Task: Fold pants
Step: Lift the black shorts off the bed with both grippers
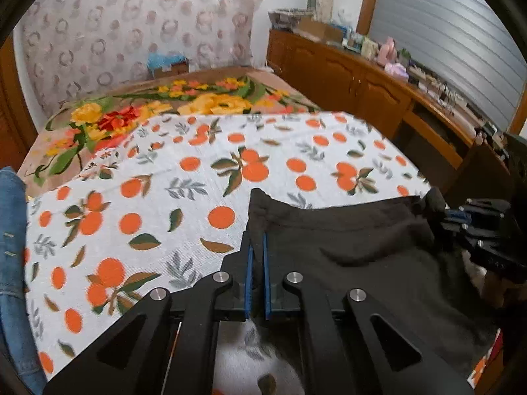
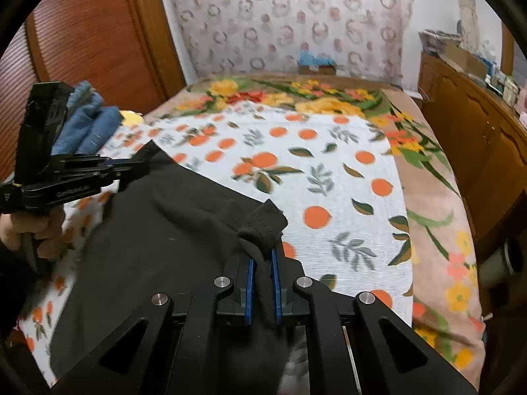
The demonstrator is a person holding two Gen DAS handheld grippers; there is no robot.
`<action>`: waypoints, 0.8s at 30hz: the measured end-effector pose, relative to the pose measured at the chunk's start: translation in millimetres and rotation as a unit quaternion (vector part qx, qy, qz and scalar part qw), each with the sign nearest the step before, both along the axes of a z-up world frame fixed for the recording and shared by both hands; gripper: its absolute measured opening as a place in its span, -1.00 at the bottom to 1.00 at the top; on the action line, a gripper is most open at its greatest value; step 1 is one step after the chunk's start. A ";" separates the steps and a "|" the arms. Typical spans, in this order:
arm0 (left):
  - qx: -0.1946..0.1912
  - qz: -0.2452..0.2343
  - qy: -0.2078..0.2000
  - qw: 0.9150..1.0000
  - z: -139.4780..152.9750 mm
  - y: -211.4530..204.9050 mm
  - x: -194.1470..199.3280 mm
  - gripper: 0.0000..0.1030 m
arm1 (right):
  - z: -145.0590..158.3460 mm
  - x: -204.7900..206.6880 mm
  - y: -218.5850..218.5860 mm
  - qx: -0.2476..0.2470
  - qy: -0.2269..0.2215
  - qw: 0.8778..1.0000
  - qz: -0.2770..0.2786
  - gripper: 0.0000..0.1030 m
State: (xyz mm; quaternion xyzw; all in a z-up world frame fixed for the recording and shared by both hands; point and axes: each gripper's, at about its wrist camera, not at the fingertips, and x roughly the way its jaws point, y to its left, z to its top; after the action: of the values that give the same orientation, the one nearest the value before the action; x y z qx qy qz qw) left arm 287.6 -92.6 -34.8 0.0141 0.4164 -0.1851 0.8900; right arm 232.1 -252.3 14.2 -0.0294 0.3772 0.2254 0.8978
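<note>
Black pants (image 1: 355,247) hang stretched between my two grippers above a bed with an orange-print sheet (image 1: 158,197). My left gripper (image 1: 257,247) is shut on one corner of the pants' top edge. It also shows in the right wrist view (image 2: 138,164) at the left. My right gripper (image 2: 262,260) is shut on the other bunched corner of the black pants (image 2: 158,247). It appears in the left wrist view (image 1: 441,207) at the right edge. The lower part of the pants is hidden below the grippers.
Folded blue jeans (image 2: 89,125) lie at the bed's left side, also seen in the left wrist view (image 1: 13,230). A floral blanket (image 1: 131,112) covers the far end of the bed. A wooden cabinet (image 1: 362,82) with clutter runs along the right. A patterned curtain (image 2: 290,16) hangs behind.
</note>
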 end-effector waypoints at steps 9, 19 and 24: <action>-0.029 0.013 -0.088 0.996 73.4 20.0 -53.6 -0.89 | 59.8 -63.6 -1.7 0.035 -0.100 0.994 0.002 -0.83; -0.041 0.006 -0.201 0.979 156.8 38.3 -140.8 -0.89 | 117.3 -158.0 0.1 0.056 -0.197 0.979 0.018 -0.83; -0.046 0.009 -0.242 0.969 184.0 54.9 -183.8 -0.89 | 131.2 -201.7 3.6 0.057 -0.230 0.971 0.034 -0.83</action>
State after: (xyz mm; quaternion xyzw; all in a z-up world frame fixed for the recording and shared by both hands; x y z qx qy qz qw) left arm 103.8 -37.7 149.2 0.0139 0.1796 -0.1870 0.9657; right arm 30.5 -248.7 145.3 -0.0416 0.1462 0.2639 0.9525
